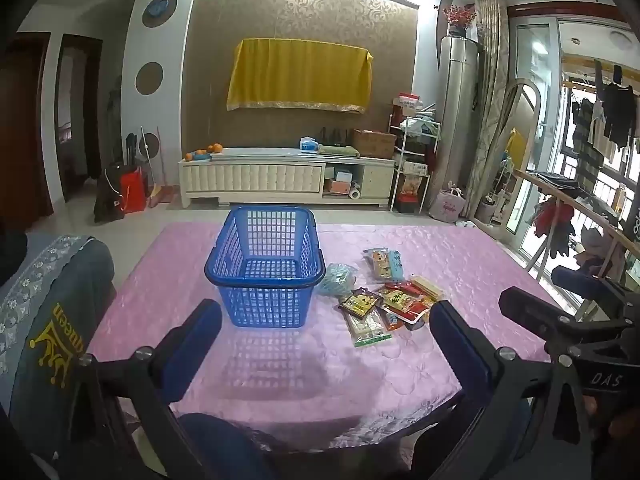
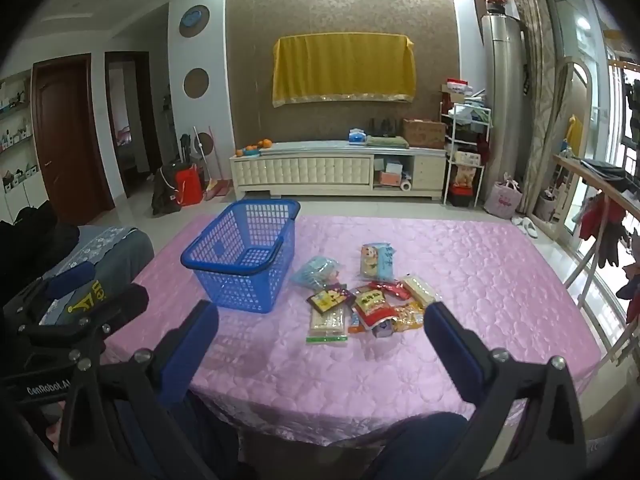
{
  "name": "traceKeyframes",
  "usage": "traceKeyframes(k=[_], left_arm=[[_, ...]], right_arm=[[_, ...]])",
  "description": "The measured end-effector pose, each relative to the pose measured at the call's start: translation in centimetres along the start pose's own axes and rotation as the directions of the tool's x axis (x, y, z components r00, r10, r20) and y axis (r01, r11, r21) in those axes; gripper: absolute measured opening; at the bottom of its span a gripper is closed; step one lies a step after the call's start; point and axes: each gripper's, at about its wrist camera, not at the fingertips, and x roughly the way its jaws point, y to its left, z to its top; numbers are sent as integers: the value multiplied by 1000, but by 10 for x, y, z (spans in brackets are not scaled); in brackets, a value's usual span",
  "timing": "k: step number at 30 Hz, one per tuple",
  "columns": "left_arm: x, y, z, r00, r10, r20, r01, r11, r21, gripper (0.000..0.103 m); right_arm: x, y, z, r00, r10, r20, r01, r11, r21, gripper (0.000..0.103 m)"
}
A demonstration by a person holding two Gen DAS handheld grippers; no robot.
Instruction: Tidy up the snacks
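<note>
Left claw [image 1: 324, 344]: released, blue pads spread wide, nothing between; hovers over near edge of table, aimed at basket.
Right claw [image 2: 320, 340]: released too, pads wide apart, empty; hovers over near edge, snack pile ahead between its fingers.
Table [image 2: 480, 280]: pink quilted cover, carries everything.
Basket [image 1: 265, 266]: blue plastic lattice, upright, empty inside; stands left of table's middle, handle folded down along rim.
Snack pile [image 2: 368, 300]: loose cluster just right of basket, about mid-table, packets overlapping.
Blue-green bag [image 2: 318, 272]: nearest to basket, just beside its right wall; touching or not, cannot tell.
Cartoon packet [image 2: 376, 262]: farthest from near edge, lies flat, slightly apart from the rest.
Dark packet [image 2: 330, 298]: brown w/ yellow label, overlaps top of clear pack.
Clear cracker pack [image 2: 328, 326]: pale contents, green strip at end, closest to near edge.
Red pouch [image 2: 372, 306]: yellow-green label, mid-pile, on top of neighbours.
Yellow wafer pack [image 2: 418, 290]: right end of pile, tilted.
Left of table: grey-blue cloth [image 1: 52, 320] w/ yellow crown print, off table's left edge.
Text on packets: too small to read.
</note>
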Motion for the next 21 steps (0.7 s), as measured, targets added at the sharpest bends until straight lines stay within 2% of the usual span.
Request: traceKeyframes(k=[21], left_arm=[[2,-2,0,1000,-7,-19,7,1000,-7,103]], right_arm=[[3,0,-3,1000,-3,-12,3,1000,3,103]])
